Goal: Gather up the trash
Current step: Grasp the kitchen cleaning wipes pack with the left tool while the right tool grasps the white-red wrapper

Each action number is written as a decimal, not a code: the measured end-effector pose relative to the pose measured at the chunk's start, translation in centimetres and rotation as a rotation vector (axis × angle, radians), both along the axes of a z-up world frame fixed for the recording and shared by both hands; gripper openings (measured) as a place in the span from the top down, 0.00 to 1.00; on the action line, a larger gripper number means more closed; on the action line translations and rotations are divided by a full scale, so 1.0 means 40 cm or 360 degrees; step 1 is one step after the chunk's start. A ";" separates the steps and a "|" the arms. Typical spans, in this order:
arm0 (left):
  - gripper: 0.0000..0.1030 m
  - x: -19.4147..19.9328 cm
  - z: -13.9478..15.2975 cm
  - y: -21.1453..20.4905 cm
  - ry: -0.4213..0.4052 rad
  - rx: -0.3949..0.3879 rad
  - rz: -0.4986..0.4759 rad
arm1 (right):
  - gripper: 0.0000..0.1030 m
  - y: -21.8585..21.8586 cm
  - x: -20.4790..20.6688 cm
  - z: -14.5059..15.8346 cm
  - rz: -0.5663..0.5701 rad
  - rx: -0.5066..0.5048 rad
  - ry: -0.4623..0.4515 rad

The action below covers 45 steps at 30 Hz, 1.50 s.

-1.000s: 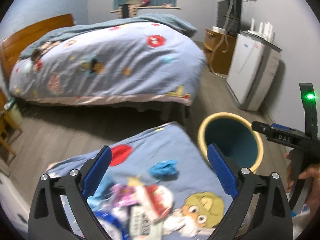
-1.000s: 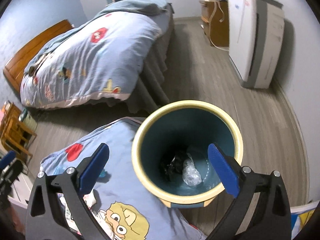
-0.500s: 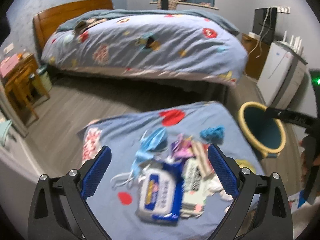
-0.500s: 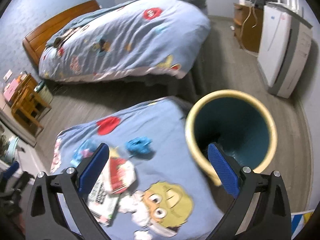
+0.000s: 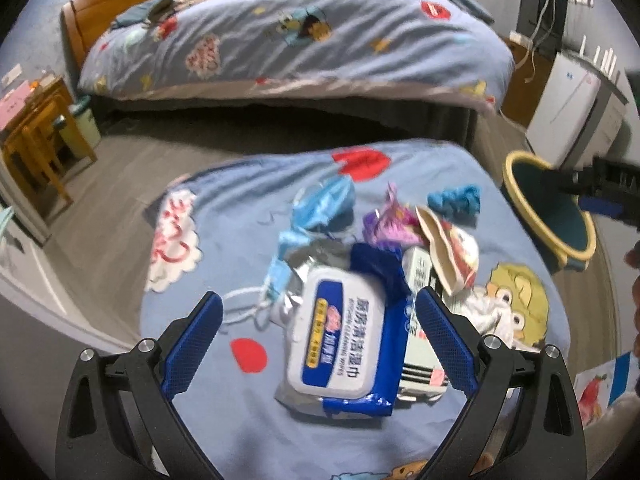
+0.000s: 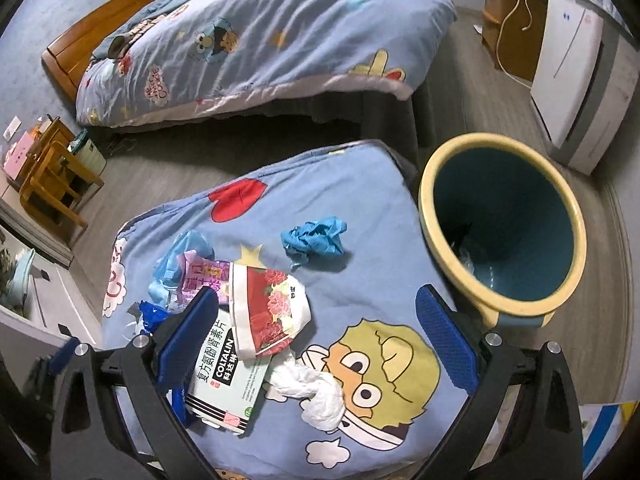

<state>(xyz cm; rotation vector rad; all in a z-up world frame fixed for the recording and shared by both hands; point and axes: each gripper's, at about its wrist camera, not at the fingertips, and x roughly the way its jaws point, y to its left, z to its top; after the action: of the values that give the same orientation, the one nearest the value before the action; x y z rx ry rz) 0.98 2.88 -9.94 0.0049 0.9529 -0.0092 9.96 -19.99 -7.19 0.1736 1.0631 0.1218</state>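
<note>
Trash lies on a blue cartoon quilt [image 6: 352, 184]: a wet-wipes pack [image 5: 344, 344], a blue face mask [image 5: 320, 204], a purple wrapper [image 5: 388, 224], a red-and-white wrapper [image 6: 268, 304], a green medicine box [image 6: 228, 384], a crumpled blue glove [image 6: 314, 236] and a white tissue [image 6: 316, 388]. A teal bin with a yellow rim [image 6: 500, 224] stands to the right, some trash inside. My left gripper [image 5: 318, 340] hangs open over the wipes pack. My right gripper [image 6: 318, 340] is open above the wrapper and tissue, holding nothing.
A large bed [image 5: 296, 36] with a matching quilt fills the back. A white appliance [image 6: 576, 76] and a wooden cabinet [image 6: 508, 36] stand at the right wall. A wooden table [image 5: 32, 136] is at the left. Grey floor lies between bed and quilt.
Both grippers have swung left, away from the bin and over the pile of trash. Both stayed open and hold nothing.
</note>
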 end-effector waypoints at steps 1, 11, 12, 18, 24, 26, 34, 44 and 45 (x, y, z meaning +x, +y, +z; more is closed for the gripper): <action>0.07 0.004 -0.011 -0.008 0.0015 0.0004 -0.0017 | 0.06 0.007 0.001 -0.008 0.0007 -0.0011 0.0009; 0.07 0.028 -0.107 -0.066 0.0151 0.0118 -0.0143 | 0.06 0.068 0.032 -0.093 0.0078 -0.0038 0.0116; 0.07 0.030 -0.113 -0.064 0.0161 0.0118 -0.0143 | 0.06 0.077 0.037 -0.107 0.0093 -0.0048 0.0134; 0.07 0.049 -0.138 -0.037 0.0204 0.0072 -0.0099 | 0.20 0.126 0.059 -0.164 0.0194 -0.0003 0.0213; 0.07 0.061 -0.155 -0.018 0.0228 -0.0002 -0.0066 | 0.49 0.181 0.074 -0.214 0.0285 0.0007 0.0302; 0.09 0.063 -0.158 -0.011 0.0236 -0.0043 -0.0062 | 0.68 0.184 0.077 -0.219 0.0304 0.0011 0.0321; 0.14 0.069 -0.140 0.012 0.0234 -0.0173 0.0024 | 0.84 0.122 0.072 -0.162 0.0230 0.0034 0.0274; 0.14 0.087 -0.167 0.001 0.0320 -0.0085 0.0041 | 0.84 0.023 0.098 -0.214 0.0092 0.0078 0.0395; 0.16 0.086 -0.168 0.002 0.0323 -0.0082 0.0041 | 0.84 0.018 0.100 -0.220 0.0088 0.0096 0.0415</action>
<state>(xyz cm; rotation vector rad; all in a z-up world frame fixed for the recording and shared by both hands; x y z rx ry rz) 4.43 2.95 -16.65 -0.0571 1.1550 -0.0107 13.95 -19.28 -15.99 0.2185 1.3256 0.1847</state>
